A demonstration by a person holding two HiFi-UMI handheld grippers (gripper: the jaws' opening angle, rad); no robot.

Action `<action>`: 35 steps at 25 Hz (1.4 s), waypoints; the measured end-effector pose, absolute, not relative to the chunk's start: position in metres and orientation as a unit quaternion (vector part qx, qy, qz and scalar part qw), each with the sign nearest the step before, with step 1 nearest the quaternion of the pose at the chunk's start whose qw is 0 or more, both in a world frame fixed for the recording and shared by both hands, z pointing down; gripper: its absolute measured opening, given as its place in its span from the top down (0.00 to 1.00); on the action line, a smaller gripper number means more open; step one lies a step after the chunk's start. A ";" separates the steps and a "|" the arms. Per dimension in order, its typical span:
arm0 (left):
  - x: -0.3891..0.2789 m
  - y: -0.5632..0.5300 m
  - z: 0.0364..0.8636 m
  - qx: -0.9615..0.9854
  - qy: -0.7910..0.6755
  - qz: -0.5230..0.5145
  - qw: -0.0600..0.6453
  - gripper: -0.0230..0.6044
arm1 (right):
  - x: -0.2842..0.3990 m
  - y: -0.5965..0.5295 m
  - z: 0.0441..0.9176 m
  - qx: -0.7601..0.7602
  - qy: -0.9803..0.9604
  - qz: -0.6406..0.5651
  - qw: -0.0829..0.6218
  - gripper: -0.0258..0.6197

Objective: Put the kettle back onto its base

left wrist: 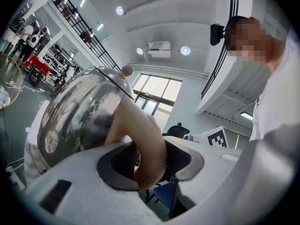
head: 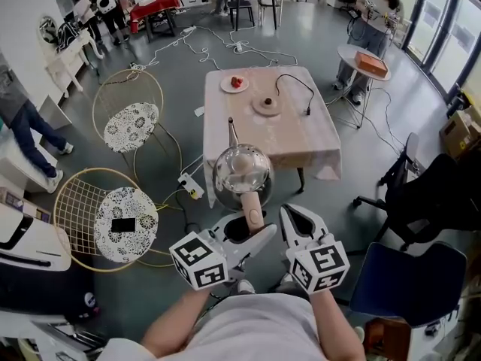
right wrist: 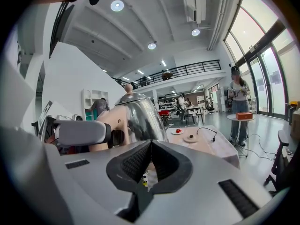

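A shiny steel kettle (head: pixel 242 170) with a tan handle (head: pixel 254 210) hangs in the air just before the near edge of the table (head: pixel 316 138). My left gripper (head: pixel 250 230) is shut on that handle; in the left gripper view the handle (left wrist: pixel 145 144) fills the gap between the jaws under the kettle body (left wrist: pixel 79 111). My right gripper (head: pixel 297 220) is beside it to the right, shut with nothing in it, and apart from the kettle (right wrist: pixel 140 118). The round kettle base (head: pixel 267 105) with its black cord lies on the far part of the table, also the base (right wrist: pixel 190 138) in the right gripper view.
A small plate with something red (head: pixel 234 83) sits left of the base. Two wire chairs (head: pixel 128 119) (head: pixel 105 216) stand left of the table, and a power strip (head: pixel 190 186) lies on the floor. An office chair (head: pixel 421 194) and a side table (head: pixel 370 65) stand at the right.
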State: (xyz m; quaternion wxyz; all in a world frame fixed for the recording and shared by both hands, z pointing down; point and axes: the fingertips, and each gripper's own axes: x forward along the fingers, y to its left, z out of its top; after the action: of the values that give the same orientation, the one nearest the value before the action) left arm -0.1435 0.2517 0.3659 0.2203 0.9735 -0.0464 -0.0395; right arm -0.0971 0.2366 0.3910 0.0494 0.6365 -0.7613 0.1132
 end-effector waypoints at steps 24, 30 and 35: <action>-0.072 0.185 0.370 0.966 -0.100 -0.040 0.233 0.70 | -0.028 0.157 0.393 0.585 -0.800 0.126 0.037 0.95; -0.035 0.165 0.369 0.963 -0.119 -0.049 0.238 0.70 | 0.004 0.134 0.390 0.561 -0.818 0.124 0.038 0.95; -0.006 0.151 0.370 0.957 -0.143 -0.051 0.247 0.70 | 0.030 0.120 0.390 0.542 -0.831 0.123 0.038 0.95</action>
State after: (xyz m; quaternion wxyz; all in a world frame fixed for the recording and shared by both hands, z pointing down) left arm -0.0059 0.1514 0.3695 0.2471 0.9570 -0.1435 -0.0509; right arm 0.0301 0.1202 0.3896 0.0376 0.5417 -0.8307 0.1226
